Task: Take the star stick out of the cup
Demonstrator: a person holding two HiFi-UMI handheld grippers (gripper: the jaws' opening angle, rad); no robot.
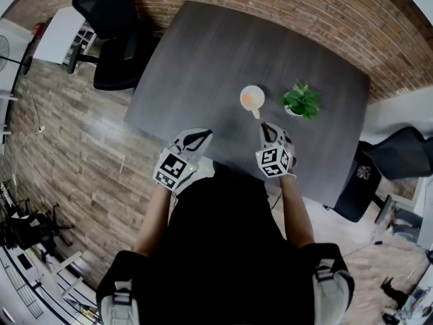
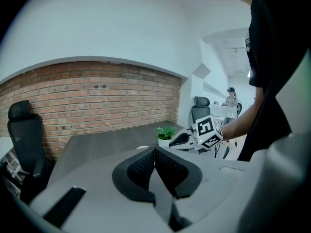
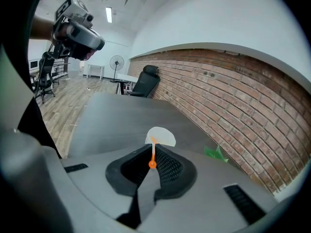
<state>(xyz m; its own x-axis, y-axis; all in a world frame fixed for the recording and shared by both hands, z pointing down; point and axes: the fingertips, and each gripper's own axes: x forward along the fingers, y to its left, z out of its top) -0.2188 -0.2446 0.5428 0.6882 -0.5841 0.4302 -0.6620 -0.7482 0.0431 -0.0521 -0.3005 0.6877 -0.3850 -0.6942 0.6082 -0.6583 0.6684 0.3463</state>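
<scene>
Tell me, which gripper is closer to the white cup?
Right. The right gripper is just short of the cup, jaws closed on the orange stick leaning out of it. The left gripper hangs farther off, near the table edge, shut and empty.

No legible text, labels or numbers anywhere
</scene>
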